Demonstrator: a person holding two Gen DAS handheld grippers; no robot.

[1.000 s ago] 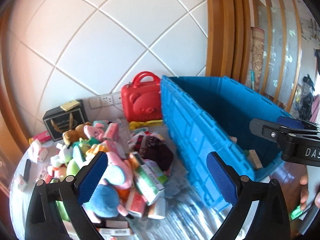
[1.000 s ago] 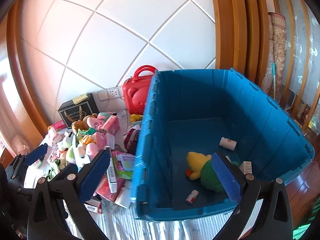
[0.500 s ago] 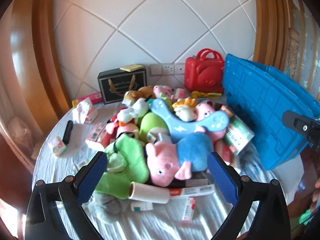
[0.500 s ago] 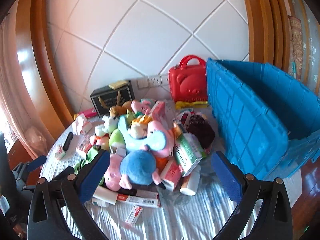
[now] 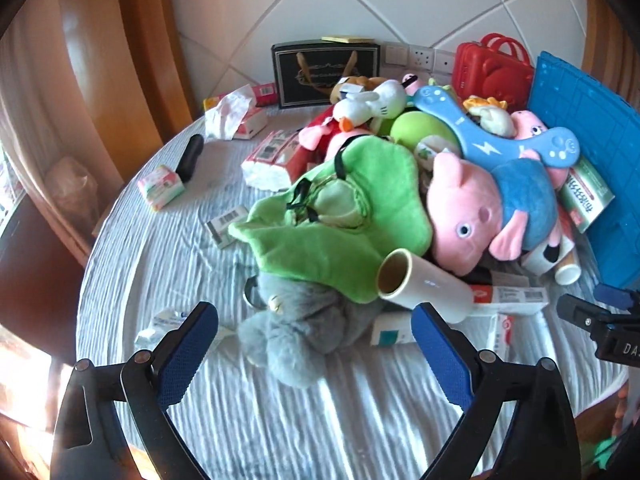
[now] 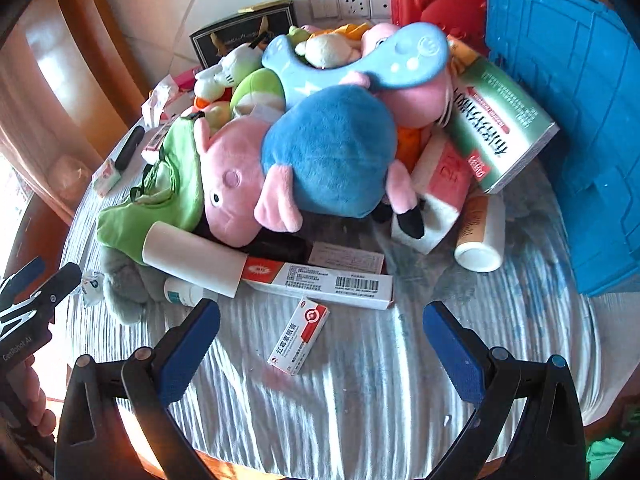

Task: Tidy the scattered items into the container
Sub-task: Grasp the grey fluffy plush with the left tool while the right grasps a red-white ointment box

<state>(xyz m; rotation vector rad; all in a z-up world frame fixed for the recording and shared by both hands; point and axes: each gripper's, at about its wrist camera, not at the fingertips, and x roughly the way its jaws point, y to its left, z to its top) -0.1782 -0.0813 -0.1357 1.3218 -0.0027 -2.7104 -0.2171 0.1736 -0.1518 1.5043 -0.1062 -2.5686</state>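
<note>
We are holding the left gripper [image 5: 316, 340] with jaws spread wide and empty, above a grey plush [image 5: 296, 328]. Our right gripper [image 6: 322, 338] is gaping too, empty, over a small red-and-white medicine box [image 6: 299, 336]. Beyond them, a pink pig plush [image 6: 288, 168] is lying on the heap, and the blue crate [image 6: 568, 128] is standing just beside the heap's right edge.
</note>
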